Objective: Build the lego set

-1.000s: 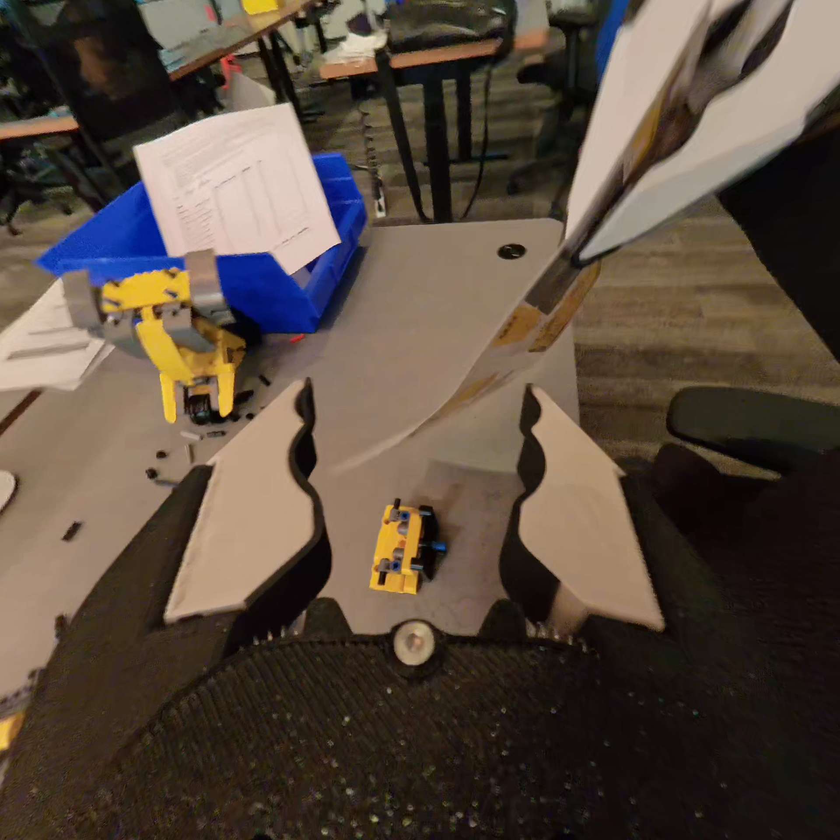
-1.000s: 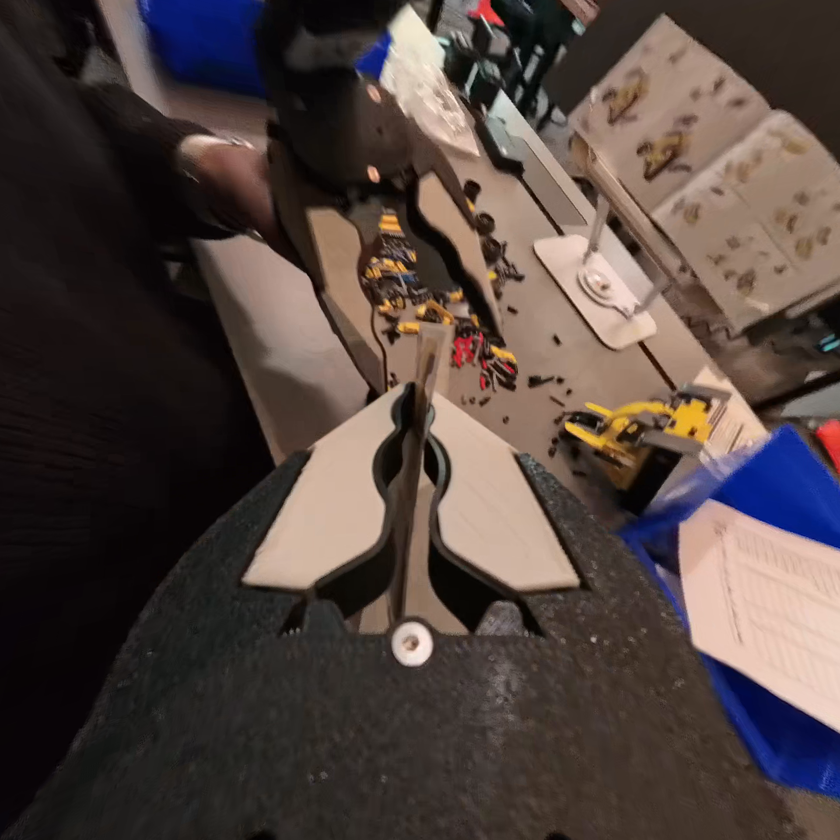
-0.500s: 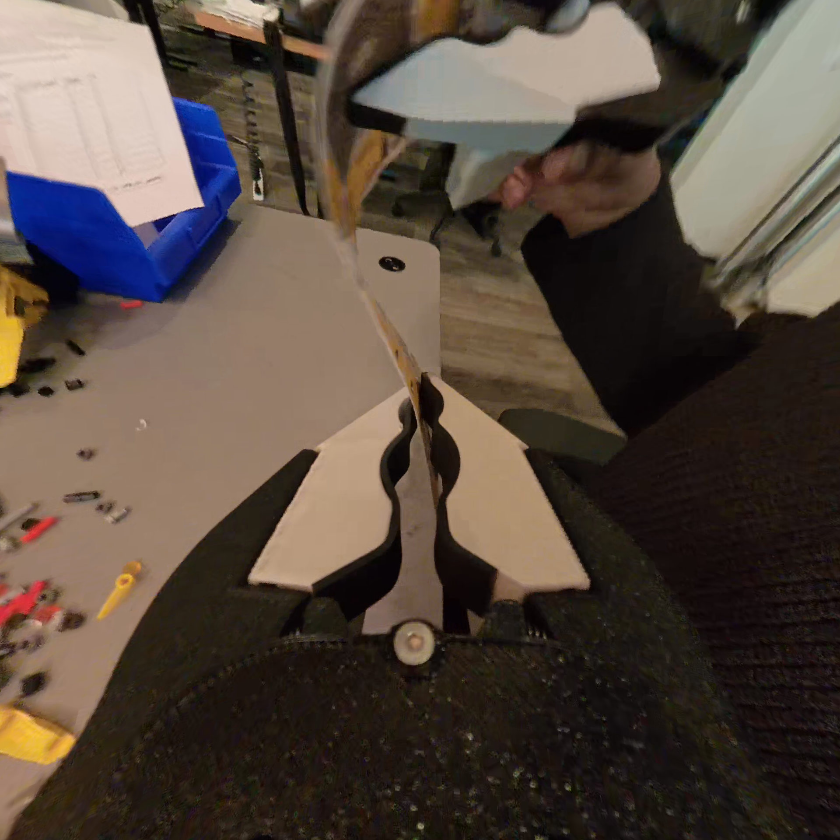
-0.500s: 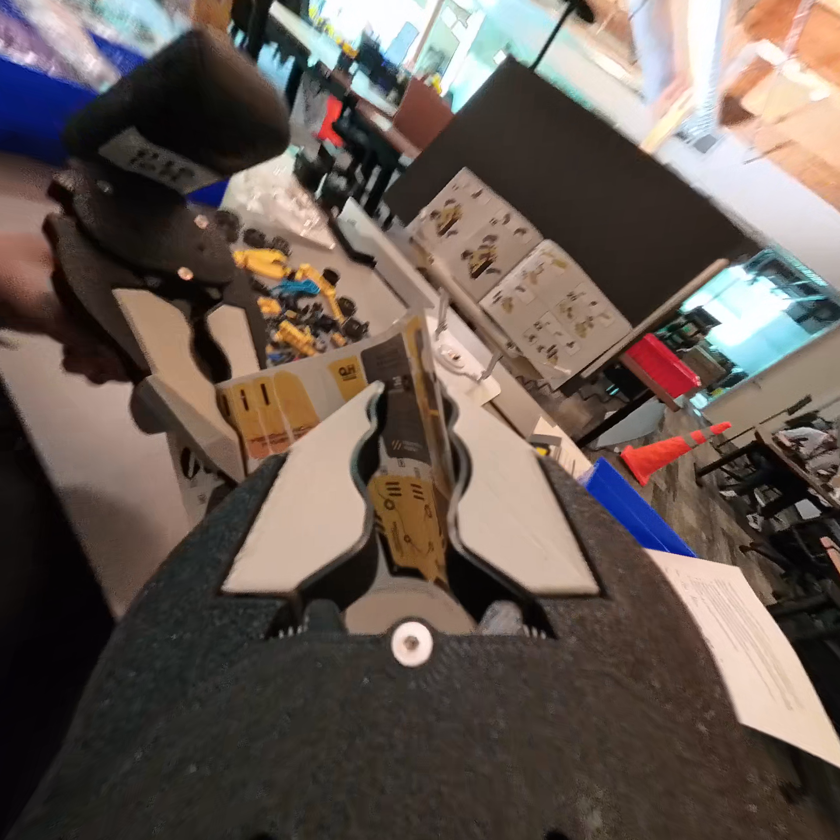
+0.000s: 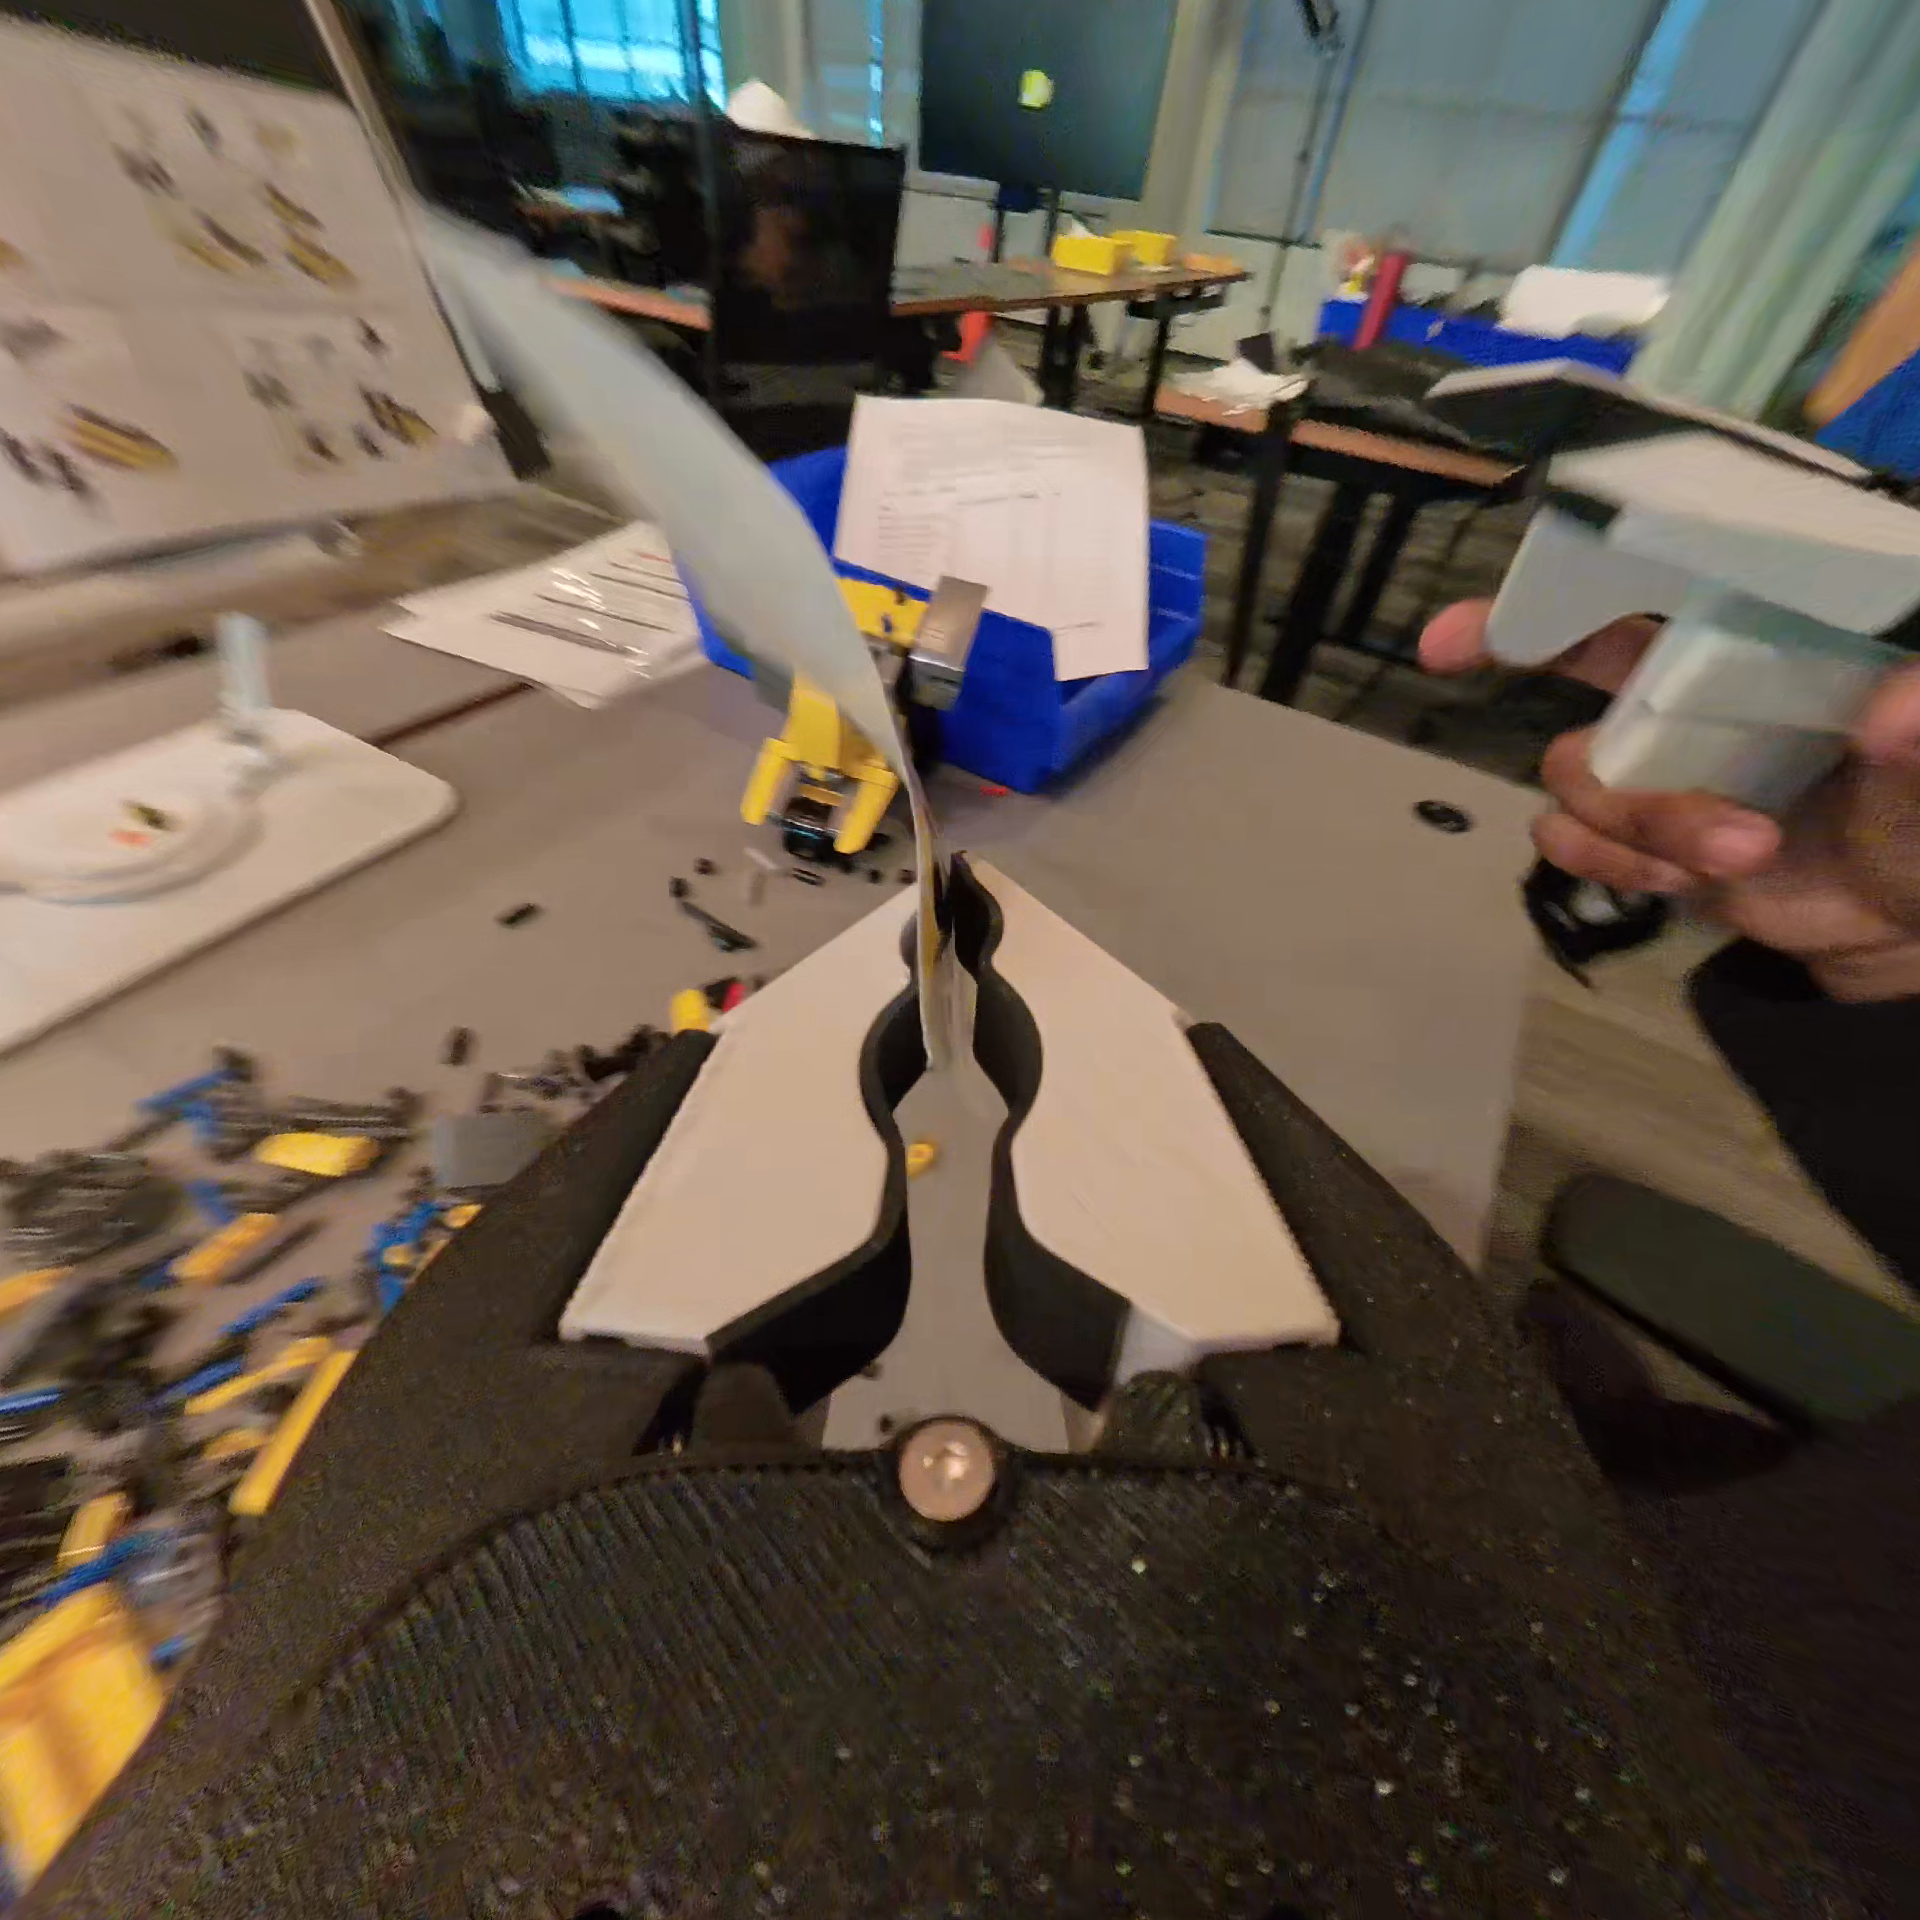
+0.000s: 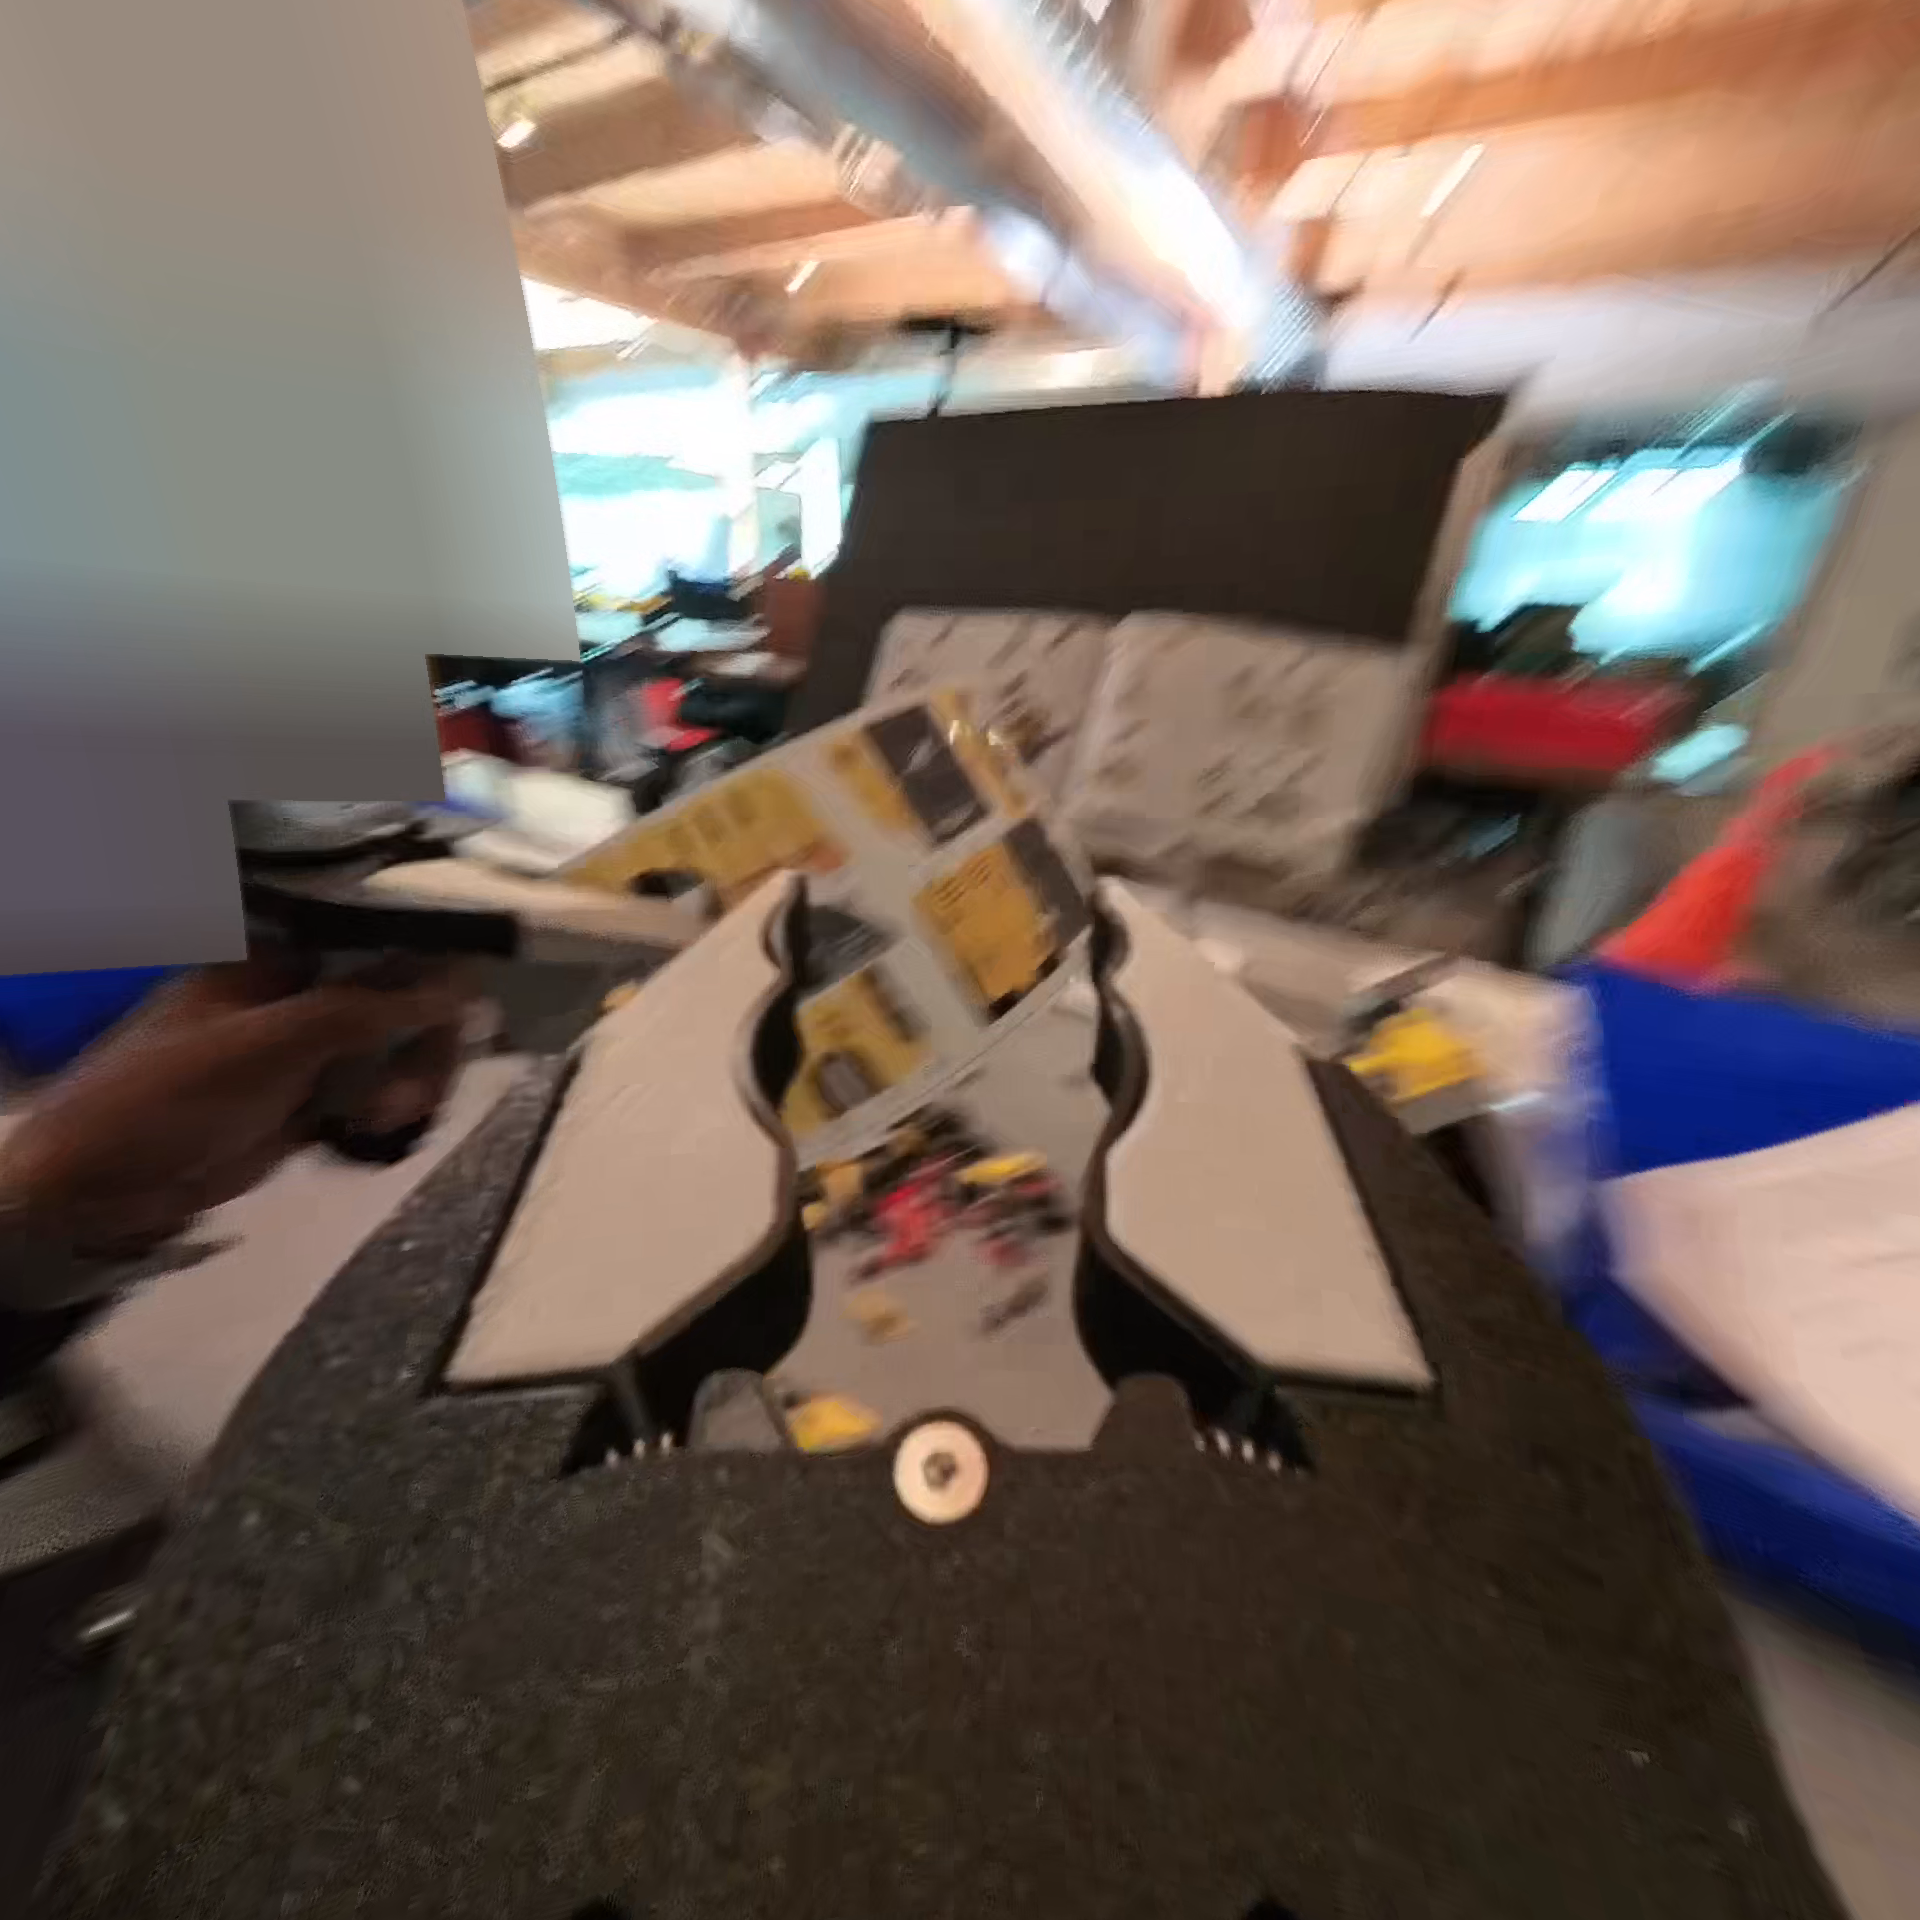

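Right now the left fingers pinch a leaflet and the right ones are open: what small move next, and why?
Probably lower the left gripper and lay the leaflet on the bare stretch of table ahead. The left gripper alone clamps it by one edge, so the sheet arcs up unsupported, while the right gripper is open and stands apart.

Right tool (image 6: 940,935) apart, apparently clear of yellow leaflet (image 6: 935,883) beyond.

no legible writing on any surface
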